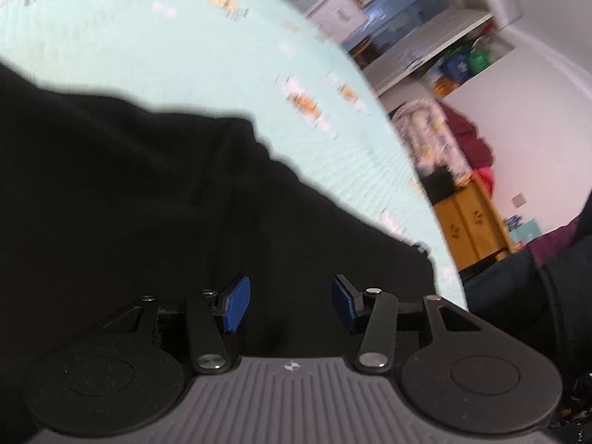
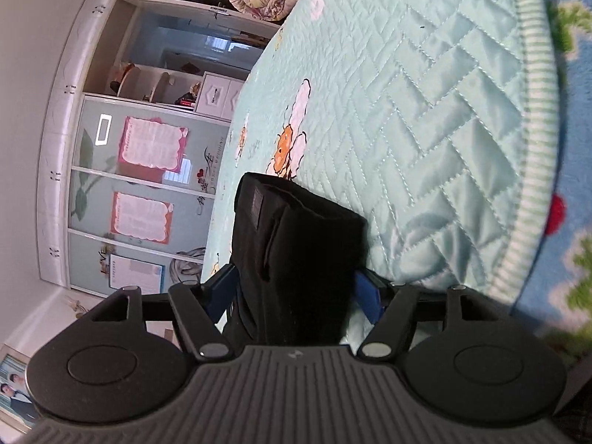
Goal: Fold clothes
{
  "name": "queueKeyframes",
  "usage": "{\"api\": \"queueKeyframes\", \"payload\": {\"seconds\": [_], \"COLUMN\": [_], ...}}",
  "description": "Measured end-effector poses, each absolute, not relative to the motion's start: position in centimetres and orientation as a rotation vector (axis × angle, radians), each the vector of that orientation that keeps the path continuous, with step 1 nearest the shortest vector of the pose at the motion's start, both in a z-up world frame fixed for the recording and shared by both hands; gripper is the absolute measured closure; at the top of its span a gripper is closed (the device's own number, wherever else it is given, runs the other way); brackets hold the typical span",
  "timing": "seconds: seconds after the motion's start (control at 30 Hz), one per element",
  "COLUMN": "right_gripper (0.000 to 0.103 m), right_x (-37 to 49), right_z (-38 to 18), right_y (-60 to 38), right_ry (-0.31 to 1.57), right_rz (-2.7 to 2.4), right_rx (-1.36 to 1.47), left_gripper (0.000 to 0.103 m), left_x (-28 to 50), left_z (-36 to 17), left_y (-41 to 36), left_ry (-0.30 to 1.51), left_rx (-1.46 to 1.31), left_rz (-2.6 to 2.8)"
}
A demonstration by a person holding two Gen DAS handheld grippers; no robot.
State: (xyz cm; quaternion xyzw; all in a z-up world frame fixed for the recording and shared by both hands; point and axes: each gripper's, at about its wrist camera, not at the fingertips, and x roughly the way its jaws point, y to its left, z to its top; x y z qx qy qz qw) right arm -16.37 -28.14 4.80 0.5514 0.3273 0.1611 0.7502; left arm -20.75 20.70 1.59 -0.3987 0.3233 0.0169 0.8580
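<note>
Left wrist view: the black fabric garment [image 1: 129,203] fills the frame from 9 o'clock through 6 o'clock, lying on the pale mint quilted bedspread [image 1: 185,55]. Its upper edge runs diagonally from 9 toward 4 o'clock; bare bedspread lies open beyond it from 10 to 2 o'clock. The left tool [image 1: 291,305] stands over the garment with its blue pads [image 1: 235,305] apart and nothing pinched between them. At 3 o'clock, past the bed edge, stand a yellow wooden cabinet [image 1: 470,225] and white open shelving [image 1: 425,44] holding blue and green bags, contents too blurred to tell.

Right wrist view: at 9 o'clock, a glass-fronted white wardrobe [image 2: 122,170] carries pink-bordered paper notices [image 2: 151,144]; their writing is illegible. At centre, a folded bundle of the black garment [image 2: 296,248] stands between the blue pads [image 2: 366,296] of the right tool [image 2: 296,292]; whether the pads press it cannot be told. A small grey label shows on the bundle, unreadable. From 12 to 4 o'clock the bedspread lies clear up to its green-striped ribbed edging [image 2: 536,111], beyond which a blue patterned blanket [image 2: 573,222] runs along the frame margin.
</note>
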Motion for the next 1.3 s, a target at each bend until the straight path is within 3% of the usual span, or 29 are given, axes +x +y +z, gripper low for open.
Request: {"api": "queueKeyframes", "payload": {"seconds": [0.5, 0.53, 0.63, 0.83, 0.93, 1.03, 1.1, 1.3], "right_gripper": [0.033, 0.035, 0.069, 0.071, 0.057, 0.056, 0.071, 0.076], "right_x": [-15.1, -15.1, -15.4, -15.9, -14.9, -14.5, -14.6, -16.0], "right_z": [6.5, 6.6, 6.6, 7.3, 5.4, 5.0, 6.0, 11.7], "right_y": [-25.3, -25.2, -25.2, -25.3, -25.9, -26.1, -25.6, -23.9], "right_ry": [0.723, 0.723, 0.722, 0.672, 0.725, 0.727, 0.724, 0.648], "right_rz": [0.343, 0.349, 0.385, 0.449, 0.444, 0.443, 0.445, 0.459], "right_rx": [0.998, 0.985, 0.98, 0.983, 1.087, 1.121, 1.069, 0.922], "left_gripper": [0.051, 0.051, 0.053, 0.053, 0.053, 0.053, 0.054, 0.057], "left_x": [-20.7, -20.8, -21.4, -20.3, -19.2, -18.8, -19.1, -23.7], "left_z": [1.5, 1.6, 2.4, 1.8, 0.2, 0.0, 0.2, 2.3], "left_y": [19.8, 19.8, 19.8, 21.0, 21.2, 21.4, 21.7, 22.8], "left_ry": [0.687, 0.683, 0.645, 0.634, 0.665, 0.672, 0.671, 0.585], "left_rx": [-0.774, -0.777, -0.79, -0.808, -0.806, -0.82, -0.854, -0.887], "left_rz": [0.045, 0.051, 0.057, 0.057, 0.021, 0.006, 0.005, -0.033]}}
